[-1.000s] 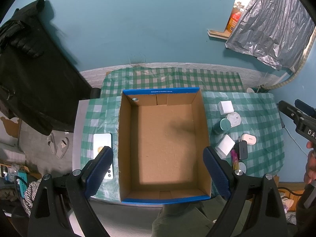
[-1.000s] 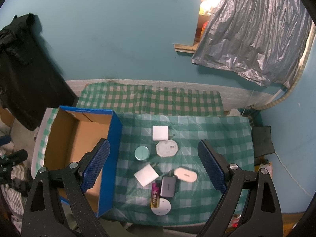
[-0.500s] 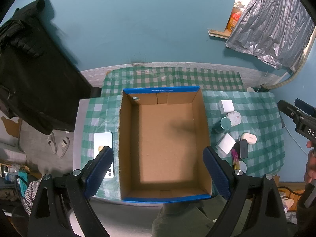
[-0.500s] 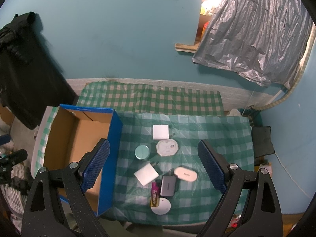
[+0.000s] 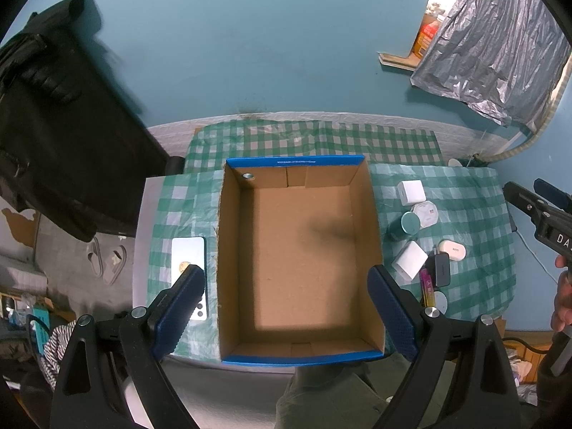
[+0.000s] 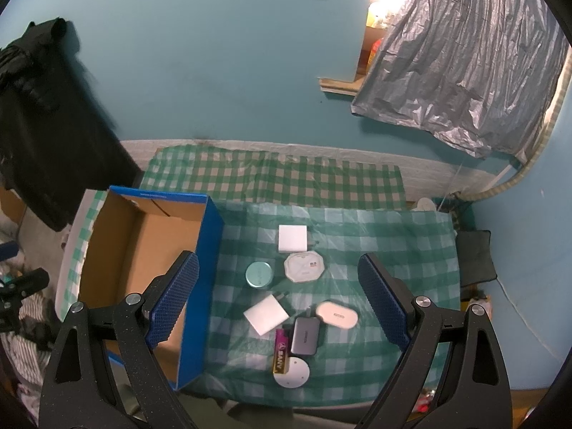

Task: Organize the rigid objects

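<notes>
Both held high above the surface (image 6: 393,236), nothing taken yet. Left claw (image 5: 286,307) released, hanging over the empty cardboard box (image 5: 300,257); right claw (image 6: 277,300) released too, hanging over the cluster of small things just right of the box.

In the cluster, close-packed:
- white square charger (image 6: 293,237), farthest back
- octagonal white case (image 6: 304,267), just beside a teal round tin (image 6: 259,274)
- second white charger (image 6: 266,314), tilted
- white oval case (image 6: 337,314), touching a grey power bank (image 6: 304,336)
- purple lighter (image 6: 281,352), overlapping a white disc (image 6: 291,371)

Likely all light, stiff and smooth-shelled, so prone to slipping. Best pinched across flat opposite sides; the tin across its diameter. The disc looks too flat to grip easily. A white phone (image 5: 188,271) lies left of the box.
</notes>
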